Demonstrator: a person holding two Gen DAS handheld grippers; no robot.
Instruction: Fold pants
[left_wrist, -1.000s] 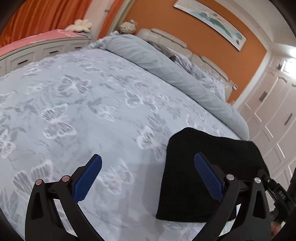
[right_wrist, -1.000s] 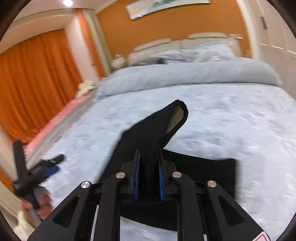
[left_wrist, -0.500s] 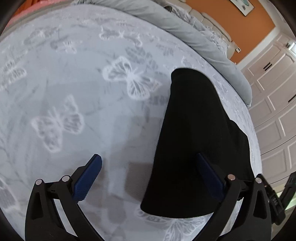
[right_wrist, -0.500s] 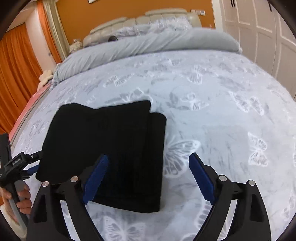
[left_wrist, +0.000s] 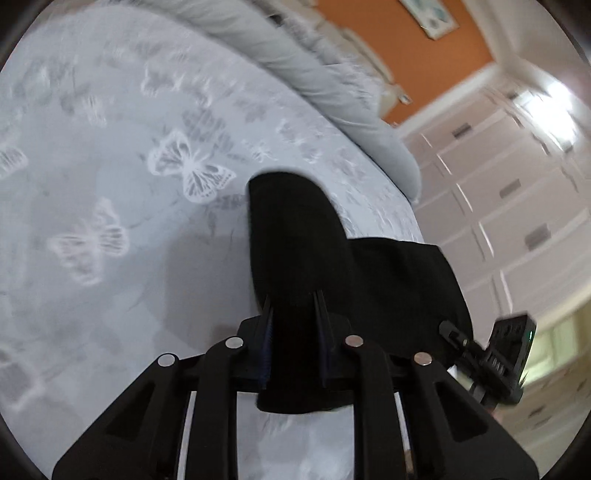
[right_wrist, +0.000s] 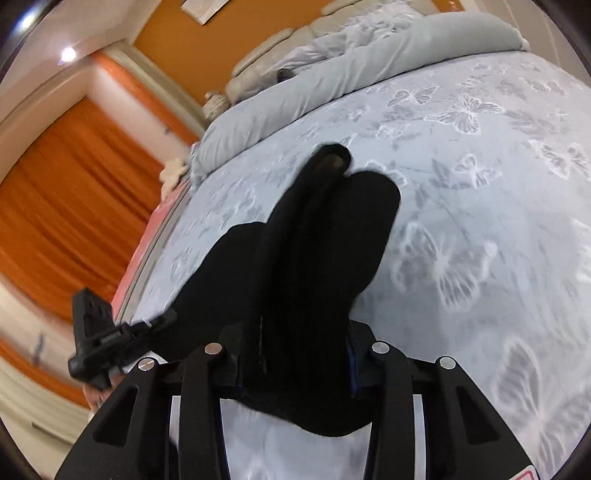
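Observation:
The black folded pants (left_wrist: 303, 251) lie on the pale blue butterfly-print bed cover (left_wrist: 110, 184). My left gripper (left_wrist: 293, 314) is shut on the near left edge of the pants, the cloth bunched between its blue pads. My right gripper (right_wrist: 303, 354) is shut on the near right edge of the pants (right_wrist: 325, 240), and the thick folded layers rise up from its jaws. Each gripper shows in the other's view, the right one at the left wrist view's right edge (left_wrist: 498, 354), the left one at the right wrist view's left edge (right_wrist: 103, 339).
A rolled grey duvet (right_wrist: 332, 74) and pillows lie at the head of the bed below an orange wall. Orange curtains (right_wrist: 66, 206) hang on the left side. White wardrobe doors (left_wrist: 517, 206) stand on the right side, close to the bed's edge.
Half a second ago both grippers were open over the flat folded pants. Both have now closed on its near edge, and the cloth bunches up. A second ago the right gripper held a pant fold.

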